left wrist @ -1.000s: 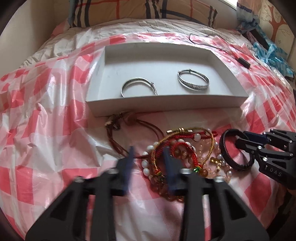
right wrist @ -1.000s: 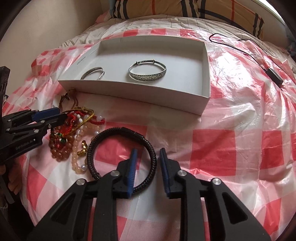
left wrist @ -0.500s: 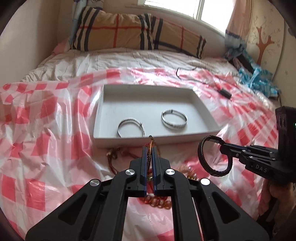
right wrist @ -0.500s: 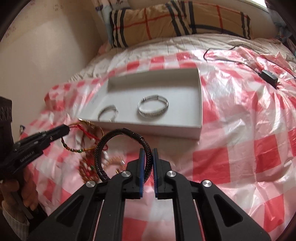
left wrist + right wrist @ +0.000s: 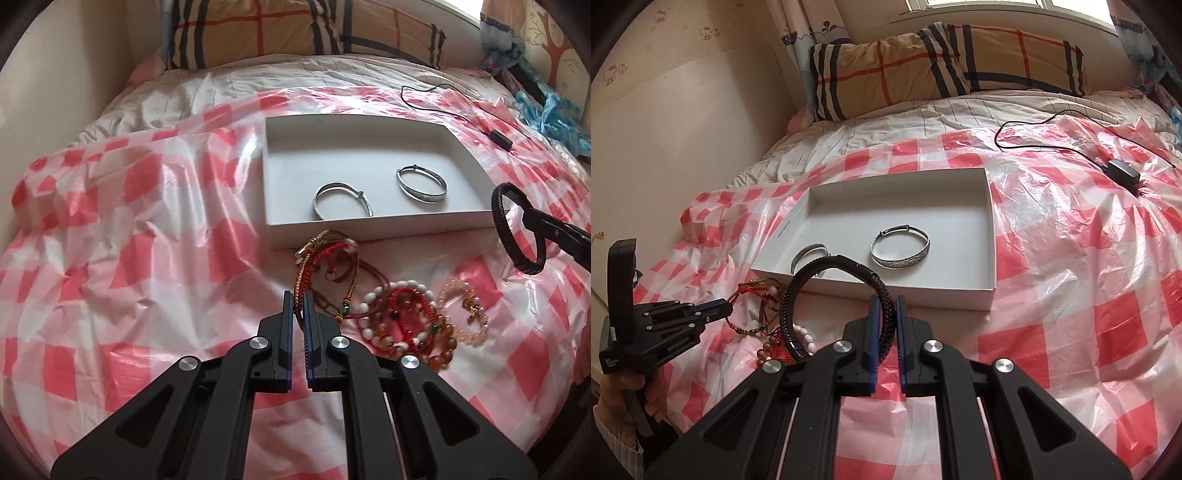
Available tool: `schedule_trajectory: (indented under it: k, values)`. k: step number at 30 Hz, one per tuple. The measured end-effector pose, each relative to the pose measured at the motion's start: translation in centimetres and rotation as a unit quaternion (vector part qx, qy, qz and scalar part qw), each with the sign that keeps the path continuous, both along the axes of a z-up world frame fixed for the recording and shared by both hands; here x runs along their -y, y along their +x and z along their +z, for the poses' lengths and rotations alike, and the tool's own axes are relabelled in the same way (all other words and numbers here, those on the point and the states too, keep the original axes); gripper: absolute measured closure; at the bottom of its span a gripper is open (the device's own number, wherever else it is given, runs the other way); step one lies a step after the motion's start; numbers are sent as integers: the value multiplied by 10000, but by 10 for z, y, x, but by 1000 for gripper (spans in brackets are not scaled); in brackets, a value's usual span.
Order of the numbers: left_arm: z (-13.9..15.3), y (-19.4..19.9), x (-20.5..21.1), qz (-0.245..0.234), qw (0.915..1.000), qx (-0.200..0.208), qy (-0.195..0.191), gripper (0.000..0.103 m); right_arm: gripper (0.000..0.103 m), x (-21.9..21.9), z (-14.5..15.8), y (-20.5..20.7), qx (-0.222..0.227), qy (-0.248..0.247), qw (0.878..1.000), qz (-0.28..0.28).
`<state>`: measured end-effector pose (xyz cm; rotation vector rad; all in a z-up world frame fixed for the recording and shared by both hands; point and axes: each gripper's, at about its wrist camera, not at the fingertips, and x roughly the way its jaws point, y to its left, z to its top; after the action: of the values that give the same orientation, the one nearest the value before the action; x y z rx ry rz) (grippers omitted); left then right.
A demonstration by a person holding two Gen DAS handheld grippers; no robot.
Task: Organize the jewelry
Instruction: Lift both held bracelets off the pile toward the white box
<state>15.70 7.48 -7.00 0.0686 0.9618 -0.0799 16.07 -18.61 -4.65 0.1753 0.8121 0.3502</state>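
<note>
While seen from the left wrist:
Left gripper [image 5: 298, 310]: low centre, jaws clamped on a red-and-gold cord [image 5: 325, 273], lifted just in front of the tray.
Tray [image 5: 273, 177]: white, shallow, on the checked sheet [image 5: 110, 258]; near wall just behind the cord's top.
Bangles: two silver ones flat inside the tray, left bangle [image 5: 341, 199] near the front wall, right bangle [image 5: 421, 183] apart from it.
Bead pile [image 5: 406, 321]: white, amber, red and pink bracelets heaped on the sheet, right of the fingers, in front of the tray.
Right gripper [image 5: 526, 218]: at the right edge, jaws clamped on a black band [image 5: 517, 229], held upright beside the tray's near right corner.
Cable [image 5: 461, 110]: black, lying beyond the tray.
Pillow [image 5: 295, 33]: plaid, at the bed head.

While seen from the right wrist:
Right gripper [image 5: 886, 325]: jaws clamped on the black band [image 5: 827, 295], loop standing up and leaning left, over the tray's front wall.
Tray [image 5: 990, 236]: just ahead, both bangles inside; left bangle [image 5: 807, 254] partly hidden by the band, right bangle [image 5: 899, 251] in full view.
Left gripper [image 5: 729, 308]: at left, jaws closed on the cord [image 5: 753, 310], which hangs above the sheet.
Beads [image 5: 790, 343]: partly seen under the band.
Hand [image 5: 631, 391]: on the left gripper's grip.
</note>
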Motion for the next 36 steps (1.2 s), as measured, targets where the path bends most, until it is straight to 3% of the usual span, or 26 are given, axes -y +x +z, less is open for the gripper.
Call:
schedule_trajectory:
  k: [2,5,15,16,18,19,20,25,28,31,32,36]
  values:
    - [2,-3,-7,17,10000,24,-70,98,94,-1,1,-1,16,0,10000,15]
    - [4,-4,-19,-16,9989,-66,-470,98,94,-1,0,-1,16,11,10000,20]
    - [3,4,-30,369,9981,-4,-491,98,94,-2,1,-1,27,29,10000,61]
    - [-1,7,-29,361,9982,-89,-472,97,94,-2,1,-1,27,38,10000,60]
    - [-8,12,-26,403,9985,-141,-347,87,93,-2,1,-1,23,44,10000,65]
    - [-13,16,-25,453,9985,-152,-265,76,93,-2,1,-1,16,40,10000,71]
    - [-18,21,-25,536,9982,-169,-200,74,92,-3,0,-1,1,43,10000,88]
    - [-34,38,-24,711,9965,-302,-331,74,91,-8,-1,2,-30,16,9999,153]
    - [-42,43,-16,660,9970,-389,-94,74,91,-8,-2,3,-43,32,9999,152]
    - [-45,42,-8,551,9974,-464,35,97,91,-6,-5,5,-110,21,9999,105]
    - [-43,40,-6,500,9978,-435,93,99,91,-4,-7,7,-153,13,9999,76]
    - [-22,28,-1,240,9994,-172,-180,100,91,4,-17,12,-405,5,9992,-56]
